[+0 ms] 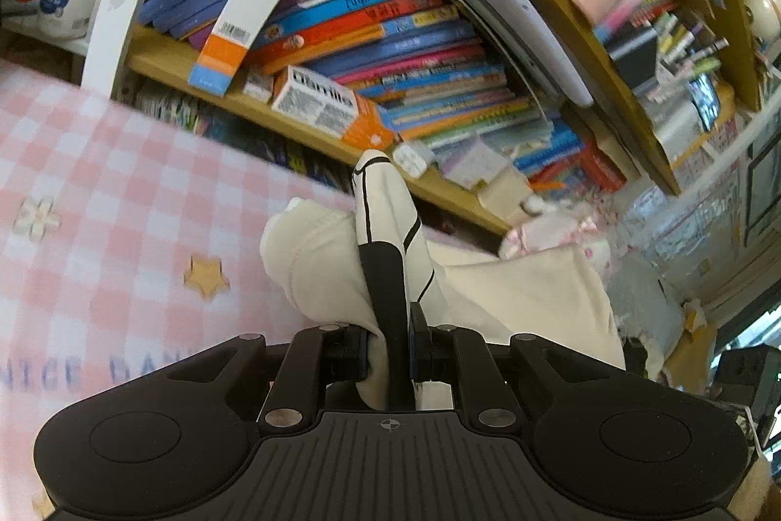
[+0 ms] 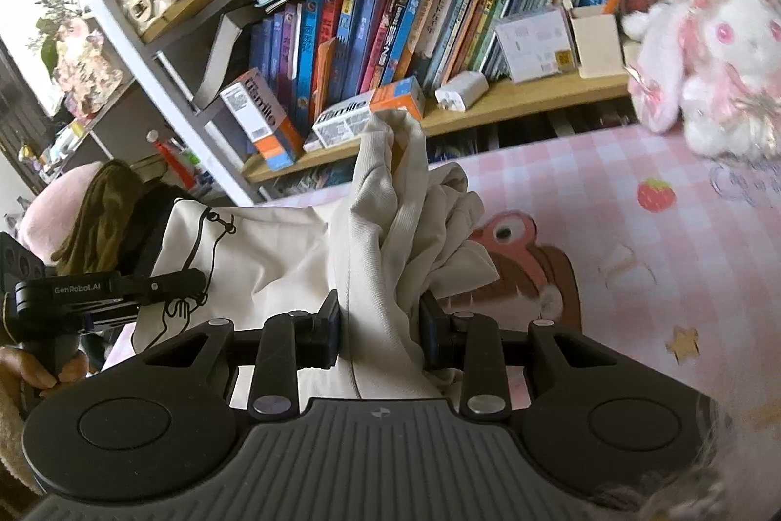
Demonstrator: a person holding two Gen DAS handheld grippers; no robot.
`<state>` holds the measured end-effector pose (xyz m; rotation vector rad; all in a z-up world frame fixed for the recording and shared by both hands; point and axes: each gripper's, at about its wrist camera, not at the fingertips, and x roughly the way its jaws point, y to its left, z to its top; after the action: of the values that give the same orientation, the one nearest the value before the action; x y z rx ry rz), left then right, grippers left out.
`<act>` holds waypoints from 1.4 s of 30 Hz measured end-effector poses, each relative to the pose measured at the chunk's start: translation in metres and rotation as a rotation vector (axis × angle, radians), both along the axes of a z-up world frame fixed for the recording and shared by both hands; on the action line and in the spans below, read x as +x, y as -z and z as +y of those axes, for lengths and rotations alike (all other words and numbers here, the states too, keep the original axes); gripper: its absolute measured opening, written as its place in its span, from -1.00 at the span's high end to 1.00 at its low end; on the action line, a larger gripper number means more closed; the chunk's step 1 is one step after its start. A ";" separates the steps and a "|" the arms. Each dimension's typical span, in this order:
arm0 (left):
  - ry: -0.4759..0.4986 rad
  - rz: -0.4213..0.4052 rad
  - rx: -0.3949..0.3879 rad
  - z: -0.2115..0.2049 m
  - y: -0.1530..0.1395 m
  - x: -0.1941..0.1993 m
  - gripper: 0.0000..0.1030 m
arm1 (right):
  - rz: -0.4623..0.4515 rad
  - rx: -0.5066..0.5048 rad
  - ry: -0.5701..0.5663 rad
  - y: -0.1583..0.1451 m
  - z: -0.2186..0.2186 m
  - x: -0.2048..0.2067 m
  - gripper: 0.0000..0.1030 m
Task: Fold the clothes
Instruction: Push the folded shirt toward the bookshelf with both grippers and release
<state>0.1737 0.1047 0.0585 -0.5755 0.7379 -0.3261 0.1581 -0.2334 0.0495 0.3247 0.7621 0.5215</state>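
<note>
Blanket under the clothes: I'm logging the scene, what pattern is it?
Pink-and-white check blanket with cartoon prints; clearest in the right wrist view.

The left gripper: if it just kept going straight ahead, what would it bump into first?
Past the cream garment clamped in the left gripper, probably the wooden bookshelf edge and the orange-and-white boxes lying there, though depth is hard to judge.

One cream garment (image 2: 390,228). Two grippers: left (image 1: 389,350), right (image 2: 380,333). One pink checked cloth (image 2: 634,277). Two orange-and-white boxes (image 2: 366,113). One plush rabbit (image 2: 708,67). Books uncountable.
</note>
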 end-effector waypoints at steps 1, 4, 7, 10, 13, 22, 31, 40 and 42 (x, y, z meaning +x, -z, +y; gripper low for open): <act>0.001 -0.003 -0.001 0.002 0.000 0.009 0.75 | -0.002 -0.001 0.003 -0.001 0.003 0.008 0.44; 0.005 -0.009 0.001 0.007 0.002 0.033 0.75 | -0.011 -0.002 0.015 -0.002 0.008 0.031 0.44; -0.002 -0.011 0.000 0.011 0.006 0.055 0.75 | -0.017 -0.003 0.019 -0.001 0.014 0.057 0.44; -0.020 0.001 -0.019 0.015 0.014 0.073 0.75 | -0.019 -0.002 0.019 0.004 0.018 0.079 0.44; -0.027 0.009 -0.027 0.017 0.020 0.089 0.75 | -0.022 0.000 0.016 0.009 0.019 0.099 0.44; -0.028 0.027 -0.021 0.015 0.040 0.122 0.75 | 0.002 0.031 0.029 0.033 0.013 0.140 0.44; -0.047 0.083 -0.022 0.018 0.067 0.140 0.75 | 0.038 0.080 0.051 0.062 0.003 0.158 0.43; -0.079 0.163 -0.059 0.029 0.093 0.141 0.49 | 0.186 0.211 0.133 0.104 -0.018 0.166 0.24; -0.083 0.165 -0.024 0.028 0.091 0.140 0.37 | 0.195 0.234 0.151 0.107 -0.020 0.165 0.22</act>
<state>0.3136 0.1330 -0.0327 -0.6596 0.8676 -0.2128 0.3231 -0.2532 -0.0574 0.6529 0.8588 0.4411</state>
